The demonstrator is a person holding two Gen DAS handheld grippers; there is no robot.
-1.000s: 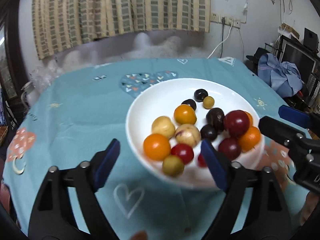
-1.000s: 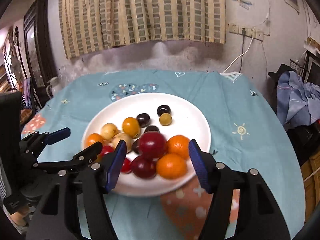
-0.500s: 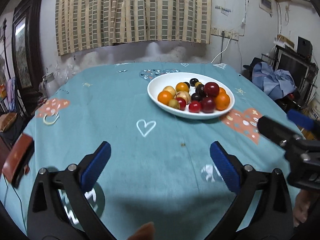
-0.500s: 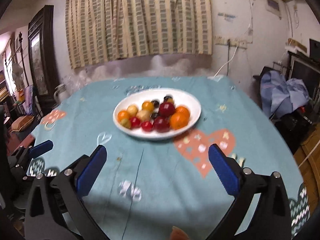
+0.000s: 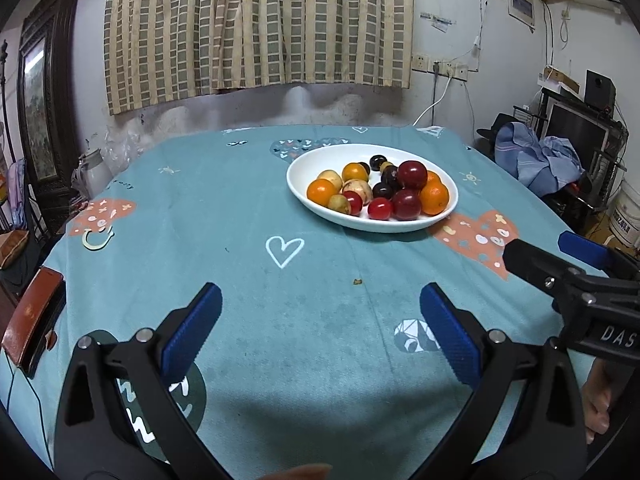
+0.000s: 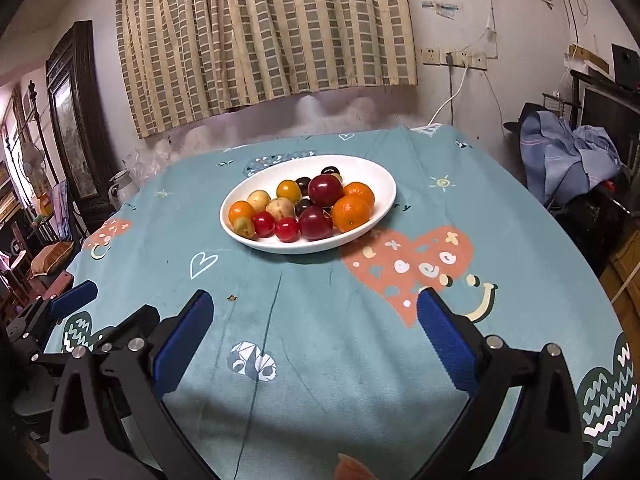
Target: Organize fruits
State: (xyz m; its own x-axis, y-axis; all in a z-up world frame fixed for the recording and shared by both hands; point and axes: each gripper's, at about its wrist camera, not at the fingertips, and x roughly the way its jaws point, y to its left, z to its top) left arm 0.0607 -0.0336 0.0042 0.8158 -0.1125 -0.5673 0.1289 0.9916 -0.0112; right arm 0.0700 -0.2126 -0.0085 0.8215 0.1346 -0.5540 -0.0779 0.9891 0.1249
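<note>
We had pulled our left gripper [image 5: 320,330] and right gripper [image 6: 314,334] back from the white plate [image 6: 372,182] at 12 o'clock, both wide open and holding nothing, so all the fruits [image 6: 304,206] sat together and the job looked done.

Tabletop [image 5: 248,208] under teal cloth printed with hearts. Checked curtain [image 5: 256,24] on back wall. Wall sockets [image 5: 440,67] with white cable. Dark framed picture [image 5: 38,108] at left. Crumpled blue cloth [image 5: 536,160] at right. Reddish-brown phone case [image 5: 34,320] on left tabletop edge.
</note>
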